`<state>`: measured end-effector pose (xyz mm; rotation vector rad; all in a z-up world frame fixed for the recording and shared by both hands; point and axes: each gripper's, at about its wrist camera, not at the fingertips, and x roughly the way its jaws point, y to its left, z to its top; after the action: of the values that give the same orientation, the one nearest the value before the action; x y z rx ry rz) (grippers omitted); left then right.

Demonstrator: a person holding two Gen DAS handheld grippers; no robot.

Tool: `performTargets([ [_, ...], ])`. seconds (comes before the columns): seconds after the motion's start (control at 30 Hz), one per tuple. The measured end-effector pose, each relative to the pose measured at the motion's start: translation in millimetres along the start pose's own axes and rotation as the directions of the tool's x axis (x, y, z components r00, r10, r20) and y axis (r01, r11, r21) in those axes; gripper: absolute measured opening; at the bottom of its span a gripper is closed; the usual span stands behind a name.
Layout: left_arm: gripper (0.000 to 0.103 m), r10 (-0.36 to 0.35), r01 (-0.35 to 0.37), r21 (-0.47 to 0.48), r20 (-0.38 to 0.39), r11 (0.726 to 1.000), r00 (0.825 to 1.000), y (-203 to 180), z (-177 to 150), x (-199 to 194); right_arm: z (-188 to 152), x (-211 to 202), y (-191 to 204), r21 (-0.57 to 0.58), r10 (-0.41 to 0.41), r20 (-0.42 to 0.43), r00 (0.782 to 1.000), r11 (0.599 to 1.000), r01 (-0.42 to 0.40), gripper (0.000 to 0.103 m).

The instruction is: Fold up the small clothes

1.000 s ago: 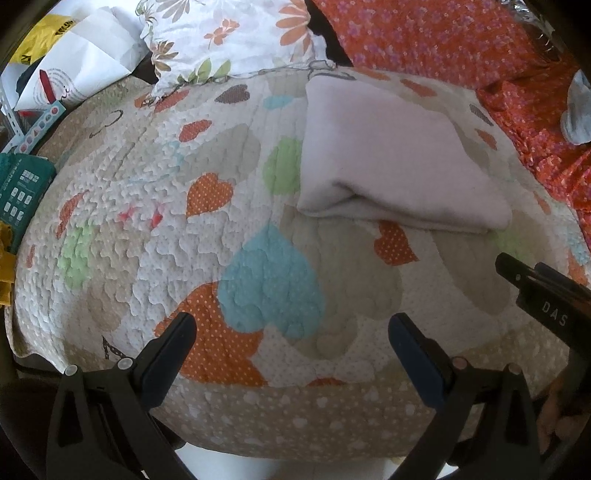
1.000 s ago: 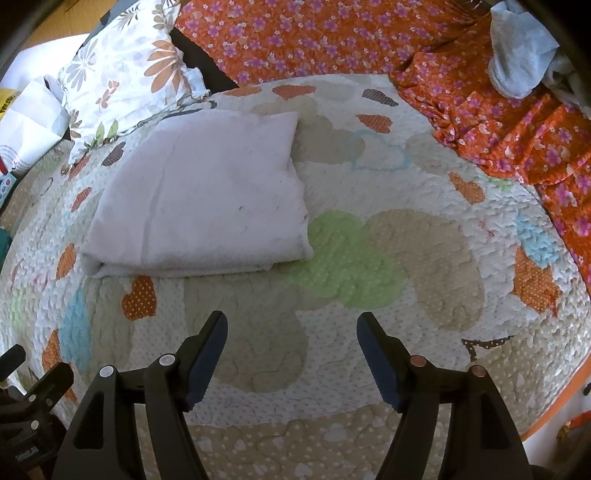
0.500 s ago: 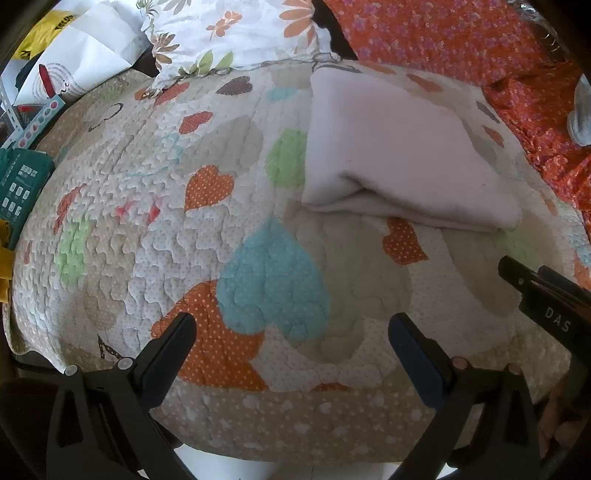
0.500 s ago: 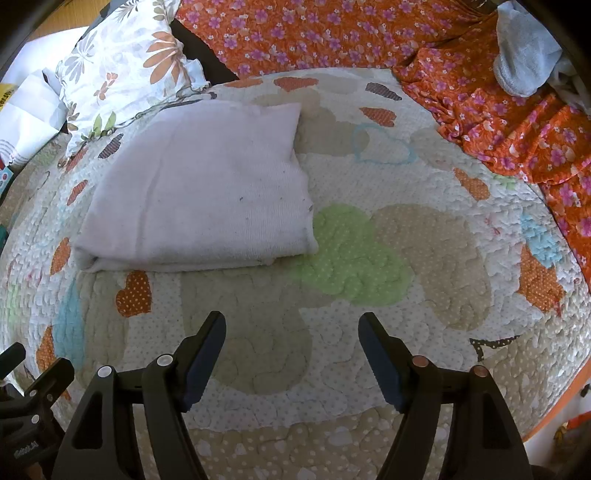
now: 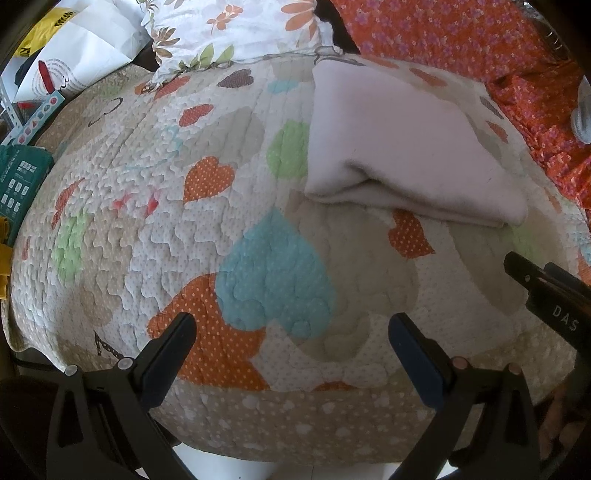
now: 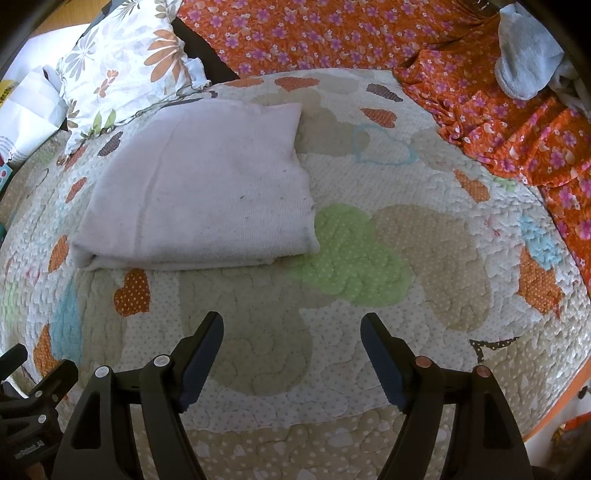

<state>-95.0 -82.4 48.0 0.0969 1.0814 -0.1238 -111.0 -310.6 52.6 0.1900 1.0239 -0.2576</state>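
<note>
A pale pink cloth (image 5: 399, 147) (image 6: 207, 184) lies folded into a flat rectangle on the heart-patterned quilt (image 5: 221, 229) (image 6: 369, 258). My left gripper (image 5: 291, 328) hovers open over the quilt's near edge, below and left of the cloth, with nothing between its fingers. My right gripper (image 6: 291, 328) is also open and empty, a little nearer than the cloth's lower right corner. The right gripper's side (image 5: 546, 295) shows at the right edge of the left wrist view, and the left one's side (image 6: 29, 406) shows low on the left of the right wrist view.
A floral pillow (image 5: 229, 29) (image 6: 125, 62) lies behind the cloth. An orange flowered sheet (image 6: 480, 92) (image 5: 480, 44) covers the back and right, with a grey sock (image 6: 524, 62) on it. White bags (image 5: 74, 55) and a green box (image 5: 22, 177) sit past the quilt's left edge.
The folded cloth sits slightly lower in both views than a second ago, a small shift of the cameras. Both grippers stay open and empty.
</note>
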Motion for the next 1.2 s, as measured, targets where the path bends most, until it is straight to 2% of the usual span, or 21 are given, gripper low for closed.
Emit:
performTargets([
  [0.53, 0.103, 0.007, -0.007, 0.000, -0.006, 1.000, 1.000, 1.8, -1.8, 2.2, -0.3, -1.2, 2.8, -0.013, -0.009, 0.010, 1.000, 1.000, 0.009, 0.083],
  [1.2, 0.103, 0.054, -0.054, 0.009, 0.020, 0.999, 0.998, -0.7, -3.7, 0.3, -0.8, -1.6, 4.4, -0.015, -0.013, 0.010, 1.000, 1.000, 0.013, 0.084],
])
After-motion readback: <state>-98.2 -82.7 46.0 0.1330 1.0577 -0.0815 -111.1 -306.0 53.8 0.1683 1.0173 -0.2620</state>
